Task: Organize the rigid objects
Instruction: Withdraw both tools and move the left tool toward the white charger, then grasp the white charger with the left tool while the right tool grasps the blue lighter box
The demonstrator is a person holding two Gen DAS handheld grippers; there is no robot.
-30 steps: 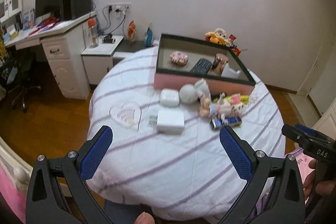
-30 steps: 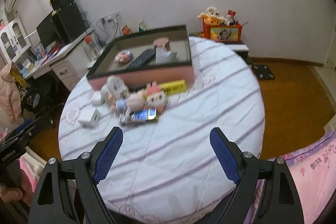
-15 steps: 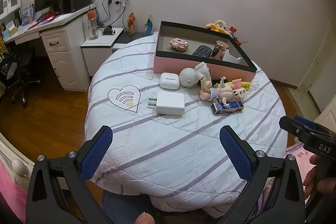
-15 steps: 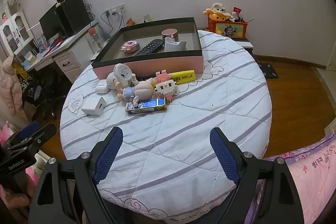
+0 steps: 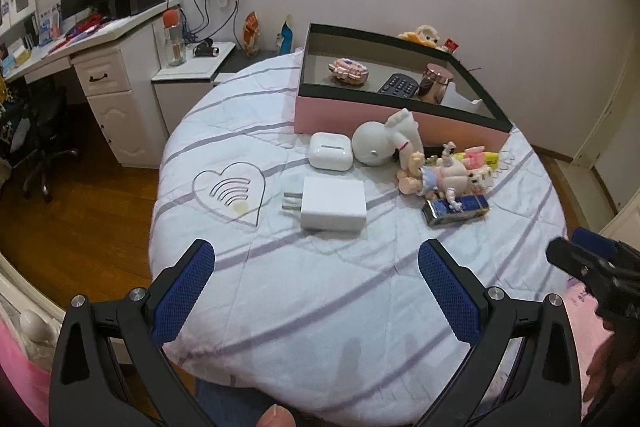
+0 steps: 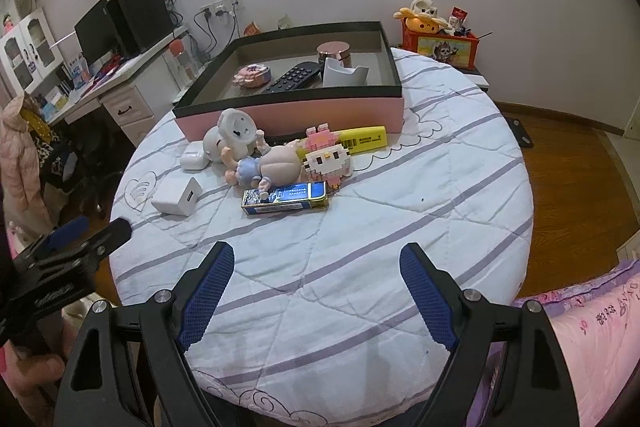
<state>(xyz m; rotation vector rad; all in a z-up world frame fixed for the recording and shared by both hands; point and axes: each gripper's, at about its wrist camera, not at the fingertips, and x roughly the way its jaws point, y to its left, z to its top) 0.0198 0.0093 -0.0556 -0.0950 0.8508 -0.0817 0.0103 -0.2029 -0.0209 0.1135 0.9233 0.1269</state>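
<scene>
Hand-held grippers (image 5: 316, 283) (image 6: 316, 285), jaws apart, above table (image 6: 360, 267).

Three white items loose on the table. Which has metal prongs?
The flat white square charger block, nearest the left tongs; its prongs point towards the stitched heart.

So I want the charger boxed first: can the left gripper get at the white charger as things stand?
Probably yes. The left gripper is open, and only bare quilt lies between its fingers and the white charger, which sits apart from the toys.
</scene>
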